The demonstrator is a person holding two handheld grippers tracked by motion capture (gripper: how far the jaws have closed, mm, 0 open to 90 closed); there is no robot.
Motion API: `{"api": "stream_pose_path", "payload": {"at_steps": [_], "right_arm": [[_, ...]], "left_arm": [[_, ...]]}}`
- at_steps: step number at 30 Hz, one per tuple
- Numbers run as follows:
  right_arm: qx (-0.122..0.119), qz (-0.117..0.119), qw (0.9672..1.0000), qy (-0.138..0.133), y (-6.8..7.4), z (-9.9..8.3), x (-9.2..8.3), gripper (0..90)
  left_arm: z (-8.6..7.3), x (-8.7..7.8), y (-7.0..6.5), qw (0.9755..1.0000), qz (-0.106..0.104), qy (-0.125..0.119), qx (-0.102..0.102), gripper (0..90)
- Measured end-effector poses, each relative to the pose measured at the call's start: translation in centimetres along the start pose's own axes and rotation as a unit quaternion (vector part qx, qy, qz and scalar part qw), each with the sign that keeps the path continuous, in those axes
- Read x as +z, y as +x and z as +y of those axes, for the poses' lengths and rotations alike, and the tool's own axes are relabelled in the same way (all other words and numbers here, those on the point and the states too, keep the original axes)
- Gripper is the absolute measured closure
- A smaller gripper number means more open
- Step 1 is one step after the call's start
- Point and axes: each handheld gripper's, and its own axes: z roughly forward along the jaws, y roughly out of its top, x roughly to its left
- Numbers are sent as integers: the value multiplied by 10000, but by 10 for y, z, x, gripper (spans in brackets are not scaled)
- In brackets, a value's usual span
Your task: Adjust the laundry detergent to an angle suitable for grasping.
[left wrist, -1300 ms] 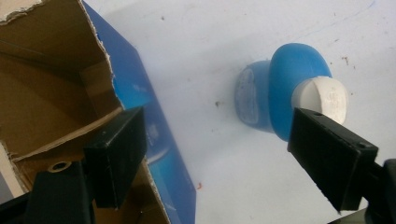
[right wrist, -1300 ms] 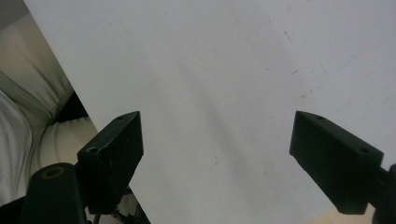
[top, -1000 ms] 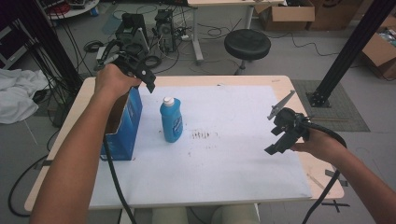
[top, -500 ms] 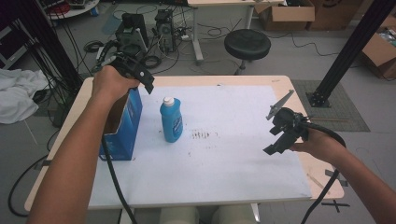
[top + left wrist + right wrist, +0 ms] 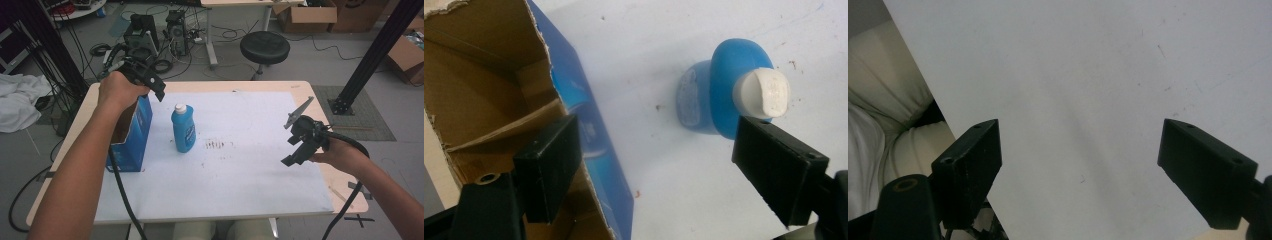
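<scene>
We hold left tool (image 5: pixel 651 165) wide above open blue cardboard box (image 5: pixel 589 150), beside blue plastic bottle (image 5: pixel 724 100); right tool (image 5: pixel 1080 170) wide over desk (image 5: pixel 1088 75).

Soft even daylight, faint shadows, slightly blurred close-up views.

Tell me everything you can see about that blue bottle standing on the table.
The blue bottle looks like glossy plastic, with a white cap on top that appears shut and a pale label on its front. It stands upright on the white sheet that covers the table, just right of the open blue cardboard box, with a gap between them. Nothing grips it: the left gripper hangs above with its fingers wide apart, one over the box, the other near the cap.
</scene>
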Motion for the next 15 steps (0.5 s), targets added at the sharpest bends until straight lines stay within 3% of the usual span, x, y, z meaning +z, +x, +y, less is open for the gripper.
{"api": "stream_pose_path", "payload": {"at_steps": [15], "right_arm": [[-58,0,10000,16,3,4,2,175]], "left_arm": [[-1,-6,-14,9999,-7,7,142,204]]}}
